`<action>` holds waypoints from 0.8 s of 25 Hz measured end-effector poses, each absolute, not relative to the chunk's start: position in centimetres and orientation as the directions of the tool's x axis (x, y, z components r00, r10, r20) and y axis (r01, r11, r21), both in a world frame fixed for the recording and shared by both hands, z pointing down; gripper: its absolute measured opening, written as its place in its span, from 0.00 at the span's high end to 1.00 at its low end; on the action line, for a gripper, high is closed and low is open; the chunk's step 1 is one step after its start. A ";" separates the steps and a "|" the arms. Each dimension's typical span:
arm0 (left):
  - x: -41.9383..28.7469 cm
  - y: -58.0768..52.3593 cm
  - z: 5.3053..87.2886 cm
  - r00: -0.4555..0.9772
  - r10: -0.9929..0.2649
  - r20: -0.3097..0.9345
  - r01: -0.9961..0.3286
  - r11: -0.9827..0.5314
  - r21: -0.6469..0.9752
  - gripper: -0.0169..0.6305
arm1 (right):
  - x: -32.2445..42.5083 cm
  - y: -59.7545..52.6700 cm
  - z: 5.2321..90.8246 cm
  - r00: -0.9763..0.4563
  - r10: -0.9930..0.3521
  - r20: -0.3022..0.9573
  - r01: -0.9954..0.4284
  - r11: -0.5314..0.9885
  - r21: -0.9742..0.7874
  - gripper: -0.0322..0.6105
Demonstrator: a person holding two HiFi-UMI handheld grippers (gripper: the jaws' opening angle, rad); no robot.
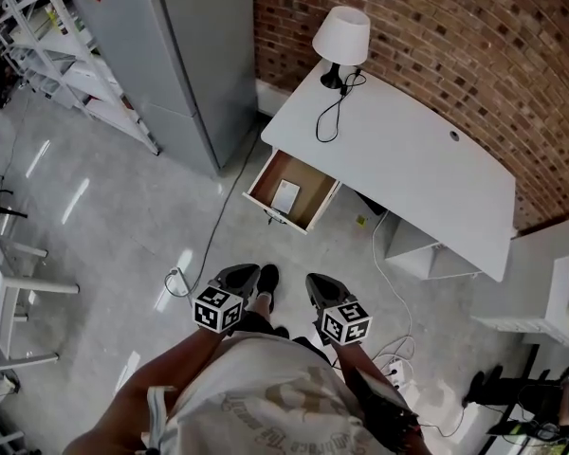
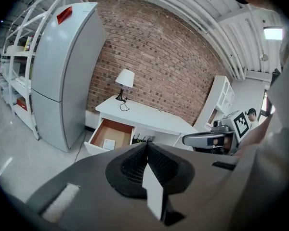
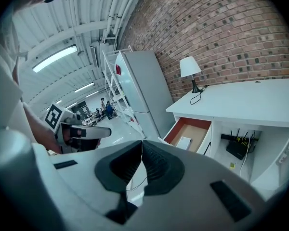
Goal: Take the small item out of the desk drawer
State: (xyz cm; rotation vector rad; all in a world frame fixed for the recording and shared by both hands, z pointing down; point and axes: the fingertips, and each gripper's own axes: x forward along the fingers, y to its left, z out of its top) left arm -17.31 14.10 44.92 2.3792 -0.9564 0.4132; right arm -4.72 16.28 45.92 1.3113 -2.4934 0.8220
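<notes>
The white desk [image 1: 408, 159] has its drawer [image 1: 266, 173] pulled open, showing a brown floor. A small white flat item [image 1: 285, 195] lies in it, also seen as the item [image 2: 109, 144] and the item [image 3: 184, 142]. My left gripper [image 1: 246, 272] and right gripper [image 1: 316, 282] are held side by side close to the person's body, over the floor and well short of the drawer. In the left gripper view the jaws of the left gripper [image 2: 147, 145] meet with nothing between them. The jaws of the right gripper [image 3: 142, 143] also touch, empty.
A white lamp [image 1: 341, 38] with a black cord stands at the desk's far left corner. A grey fridge [image 1: 171, 55] and white shelving [image 1: 47, 36] stand left of the desk. Cables [image 1: 204, 245] trail over the floor. A router [image 3: 237, 148] sits under the desk.
</notes>
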 end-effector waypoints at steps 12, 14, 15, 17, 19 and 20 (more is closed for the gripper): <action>-15.0 8.2 45.7 0.728 -0.519 0.448 -0.680 -0.626 0.381 0.96 | -1.4 12.1 46.6 -0.527 -0.713 0.462 -0.846 0.389 -0.365 0.94; -14.6 7.1 45.7 0.735 -0.511 0.446 -0.673 -0.631 0.386 0.96 | -1.3 11.1 46.4 -0.522 -0.716 0.463 -0.849 0.385 -0.361 0.94; -14.6 6.5 45.7 0.737 -0.509 0.446 -0.671 -0.631 0.389 0.96 | -1.2 10.5 46.2 -0.520 -0.717 0.464 -0.850 0.384 -0.359 0.94; -14.4 5.3 45.7 0.740 -0.505 0.444 -0.668 -0.630 0.396 0.96 | -1.0 9.5 46.0 -0.513 -0.721 0.466 -0.854 0.378 -0.356 0.94; -14.0 4.1 45.6 0.747 -0.499 0.440 -0.661 -0.634 0.402 0.96 | -0.5 8.5 45.9 -0.501 -0.726 0.471 -0.862 0.365 -0.352 0.94; -13.8 3.5 45.6 0.750 -0.495 0.438 -0.656 -0.638 0.403 0.96 | -0.2 8.1 45.9 -0.493 -0.729 0.475 -0.866 0.357 -0.350 0.94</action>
